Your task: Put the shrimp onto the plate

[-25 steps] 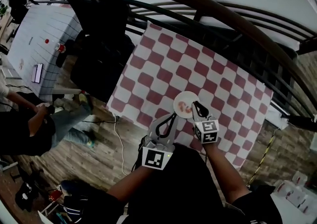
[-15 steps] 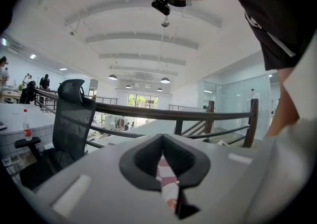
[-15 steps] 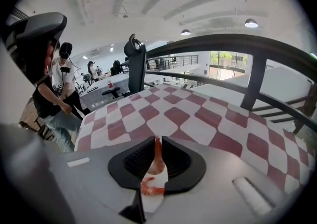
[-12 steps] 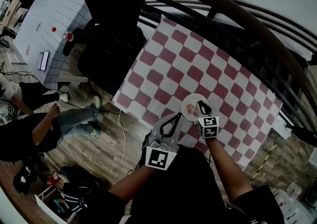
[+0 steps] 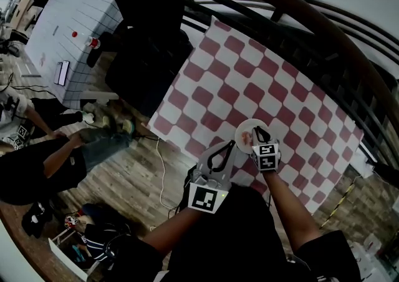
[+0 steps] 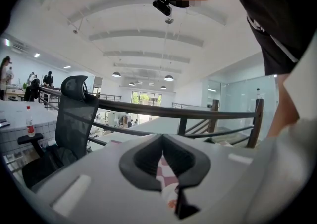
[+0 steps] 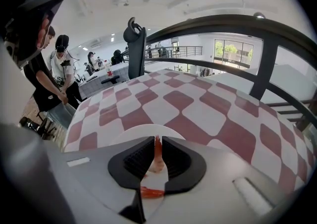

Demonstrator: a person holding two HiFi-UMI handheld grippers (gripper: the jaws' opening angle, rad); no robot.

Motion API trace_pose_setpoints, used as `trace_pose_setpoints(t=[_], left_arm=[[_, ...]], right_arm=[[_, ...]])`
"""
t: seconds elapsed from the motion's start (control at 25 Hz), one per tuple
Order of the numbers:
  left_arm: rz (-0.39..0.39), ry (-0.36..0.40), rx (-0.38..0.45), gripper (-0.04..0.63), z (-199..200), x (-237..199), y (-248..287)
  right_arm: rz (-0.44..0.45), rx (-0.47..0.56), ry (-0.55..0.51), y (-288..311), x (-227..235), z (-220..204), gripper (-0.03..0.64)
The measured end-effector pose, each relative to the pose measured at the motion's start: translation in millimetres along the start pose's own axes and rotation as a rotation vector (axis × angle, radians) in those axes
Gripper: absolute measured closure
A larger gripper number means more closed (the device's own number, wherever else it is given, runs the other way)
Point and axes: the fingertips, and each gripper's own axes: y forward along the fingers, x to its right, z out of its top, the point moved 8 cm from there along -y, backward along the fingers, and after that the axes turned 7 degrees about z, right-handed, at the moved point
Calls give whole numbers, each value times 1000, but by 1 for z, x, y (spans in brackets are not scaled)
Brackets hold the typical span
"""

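Note:
A small white plate (image 5: pixel 244 129) sits near the front edge of the red-and-white checked table (image 5: pixel 249 75). My right gripper (image 5: pixel 255 131) hangs just over it. In the right gripper view the right gripper (image 7: pixel 157 141) is shut on an orange-pink shrimp (image 7: pixel 157 156), which stands upright between the jaws above the plate (image 7: pixel 130 134). A second shrimp (image 7: pixel 151 193) lies on the plate below the jaws. My left gripper (image 5: pixel 230 145) is held just left of the plate. Its tips meet with nothing between them, and the left gripper (image 6: pixel 161 139) shows only cloth through the gap behind them.
A dark curved railing (image 5: pixel 324 31) runs behind the table. A black office chair (image 5: pixel 140 37) stands at the table's left. Further left are a white tiled counter (image 5: pixel 62 31) and people on a wooden floor (image 5: pixel 124 175). The cloth spreads far beyond the plate.
The head view has shifted, so the table sits a little further right and lower. Both grippers stay at the plate, the right one still over it.

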Motion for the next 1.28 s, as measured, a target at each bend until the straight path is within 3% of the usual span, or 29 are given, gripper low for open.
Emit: trace_pose_setpoints(t=[0.56, 1.0, 1.28], left_arm=[[0, 12, 6, 588, 3, 2, 1], [26, -55, 63, 588, 10, -2, -10], [-5, -105, 63, 588, 15, -1, -34]], right_arm=[[11, 11, 8, -6, -1, 0, 537], [51, 179, -6, -50, -17, 42, 570], [-2, 324, 27, -105, -44, 68, 599]])
